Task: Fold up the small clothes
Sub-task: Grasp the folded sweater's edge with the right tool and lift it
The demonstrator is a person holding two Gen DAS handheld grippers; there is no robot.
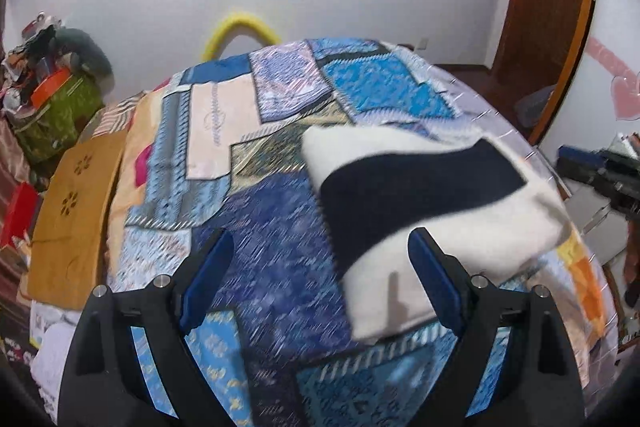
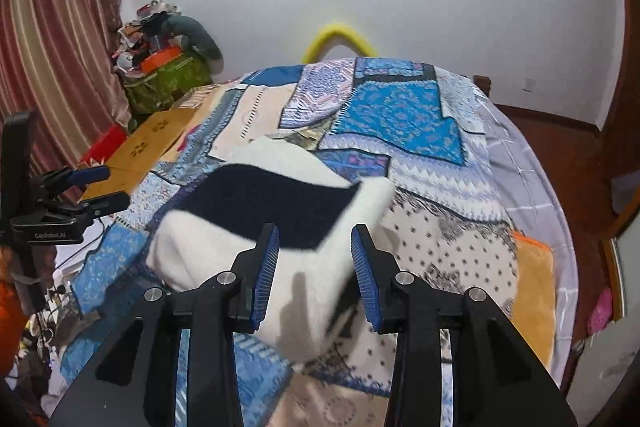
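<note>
— Right wrist view first: the right gripper (image 2: 314,259) has its blue pads spread apart, nothing between them, hanging just over the near edge of the white-and-navy garment (image 2: 280,227).

— And the other one?

— The left gripper (image 1: 320,267) is wide apart too, empty. Its right-hand pad sits over the garment's near white corner; the rest of it looks down at the patchwork bedspread (image 1: 260,227).

— So where's the garment lying?

— On the bedspread, near the front of the bed, already bunched or partly doubled over. White fleece-like cloth with a broad navy band across it. Blurred, so I can't tell what sort of garment it is.

— How would it handle?

— Soft, light and floppy, I'd guess; thick enough to pinch easily. I'd take a white corner or the near hem, not the middle, or it will sag.

— Any bins about?

— A green bag (image 2: 168,83) by the curtain (image 2: 60,47), heaped with clutter, an orange box on top. I can't make out the rest.
</note>
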